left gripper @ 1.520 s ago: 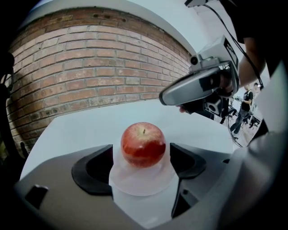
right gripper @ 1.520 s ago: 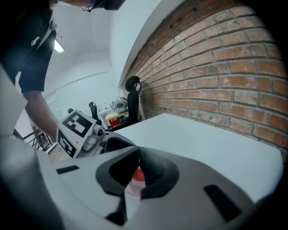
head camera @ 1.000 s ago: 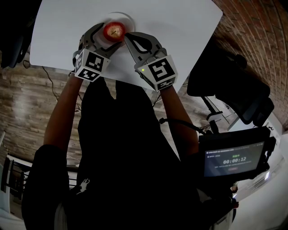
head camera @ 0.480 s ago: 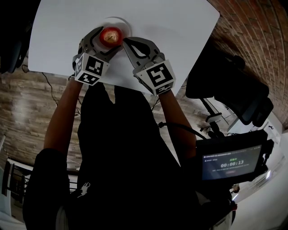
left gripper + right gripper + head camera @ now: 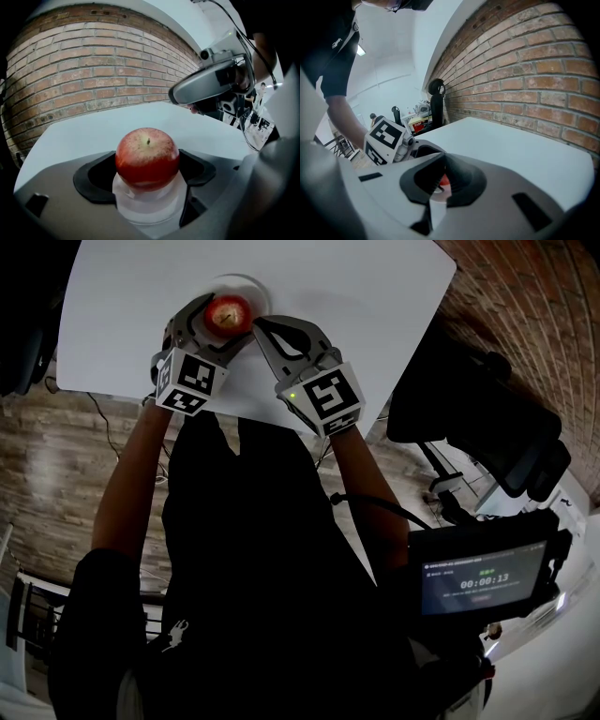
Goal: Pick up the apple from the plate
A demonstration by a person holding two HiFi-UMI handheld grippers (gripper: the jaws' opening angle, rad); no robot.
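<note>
The left gripper (image 5: 221, 322) pinches the apple (image 5: 147, 157) over its white plate (image 5: 140, 212) — seemingly ready to lift; the right gripper (image 5: 440, 183) hovers alongside, pressed together — empty.

The apple (image 5: 228, 313) is round and red, with tiny yellow specks near the top and a small brown stem that points up. It looks whole and shiny. It sits upright between the 2 dark jaws of the left tool (image 5: 231, 317), and each jaw touches 1 side of it. The plate (image 5: 255, 285) is small, round and white. It lies flat on the white tabletop (image 5: 375, 296). The apple is right over the plate. In the left gripper view the plate shows just under the apple, but I cannot tell if the 2 are touching.
</note>
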